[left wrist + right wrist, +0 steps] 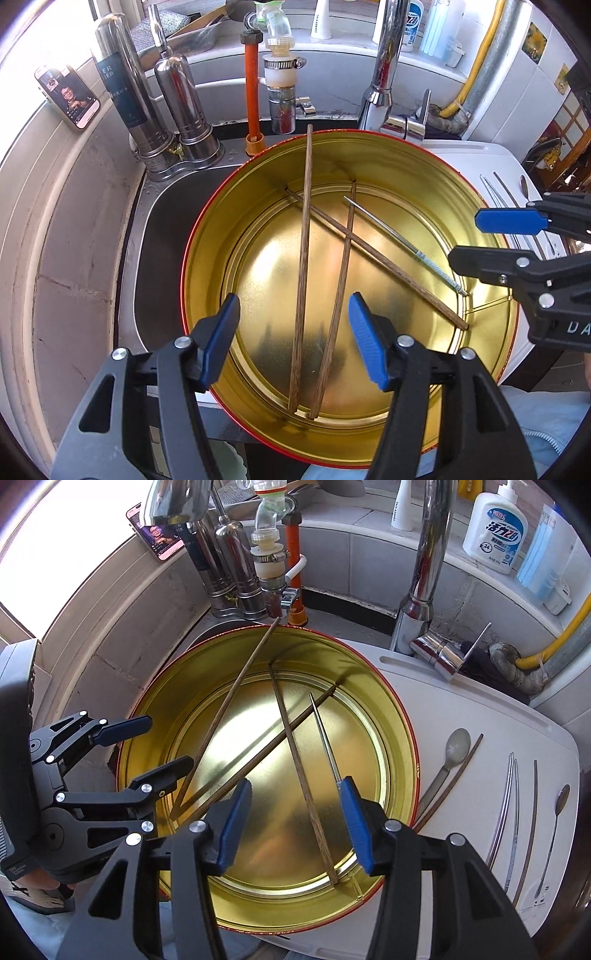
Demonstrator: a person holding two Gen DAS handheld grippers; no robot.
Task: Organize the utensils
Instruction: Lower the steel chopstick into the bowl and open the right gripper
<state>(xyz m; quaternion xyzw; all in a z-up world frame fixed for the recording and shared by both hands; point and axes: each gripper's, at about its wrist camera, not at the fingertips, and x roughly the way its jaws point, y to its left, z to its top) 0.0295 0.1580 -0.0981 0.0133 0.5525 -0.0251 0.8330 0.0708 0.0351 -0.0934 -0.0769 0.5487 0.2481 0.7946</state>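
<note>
Kitchen sink surroundings fill the background: chrome taps and a tiled ledge run along the top of both views. Left gripper [293, 341] points steeply down into a gold round tin [373, 155]; its jaws stand apart, nothing between the blue pads but air above two wooden chopsticks [303, 266] lying on the tin's floor at lower centre. Right gripper [291, 825] tilts down likewise, its jaws apart, with a third wooden chopstick [295, 753] passing beneath the gap and a metal chopstick [325, 734] ending just at the right pad. In the left wrist view the right gripper enters from the right edge over the tin's rim. On the white worktop [480, 701] at right lie a spoon [452, 753], more chopsticks [509, 805] and a slim spoon [556, 830].
</note>
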